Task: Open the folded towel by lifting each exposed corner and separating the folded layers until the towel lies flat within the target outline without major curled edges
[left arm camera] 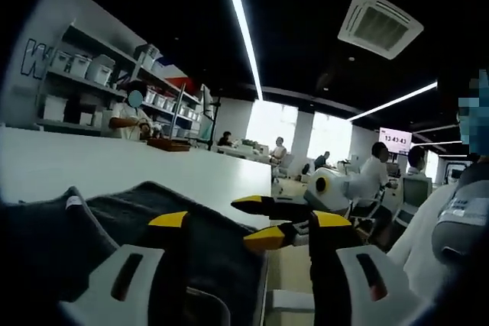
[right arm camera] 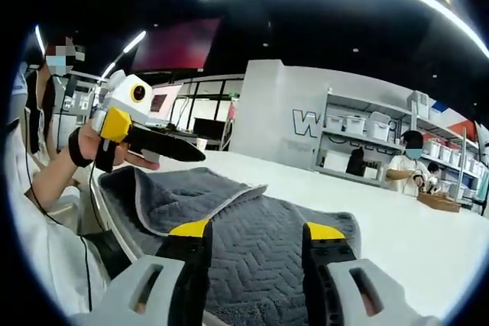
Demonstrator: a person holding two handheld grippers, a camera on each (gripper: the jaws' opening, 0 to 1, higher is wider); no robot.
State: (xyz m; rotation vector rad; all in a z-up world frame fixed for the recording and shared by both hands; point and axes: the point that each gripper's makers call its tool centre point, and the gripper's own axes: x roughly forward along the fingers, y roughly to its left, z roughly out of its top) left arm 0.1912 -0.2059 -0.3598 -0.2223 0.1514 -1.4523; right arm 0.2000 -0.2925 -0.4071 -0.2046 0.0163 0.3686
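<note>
A dark grey towel [left arm camera: 137,202] with a zigzag weave lies on the white table [left arm camera: 114,169], near its edge. In the right gripper view the towel [right arm camera: 260,253] has an upper folded layer [right arm camera: 183,188] with a pale hem lying over its far left part. My left gripper [left arm camera: 250,221] is open just above the towel, with nothing between its jaws. My right gripper [right arm camera: 257,230] is open too, low over the towel's middle. The right gripper [left arm camera: 239,223] comes in from the right, jaws apart. A hand holds the left gripper [right arm camera: 164,145] above the folded layer.
The table [right arm camera: 382,219] stretches far beyond the towel. Shelves with white bins [right arm camera: 359,124] stand behind it, where a person [right arm camera: 409,162] works at a counter. Past the table's edge [left arm camera: 263,265], several people sit at desks [left arm camera: 374,169]. A sleeve [left arm camera: 451,227] is at the right.
</note>
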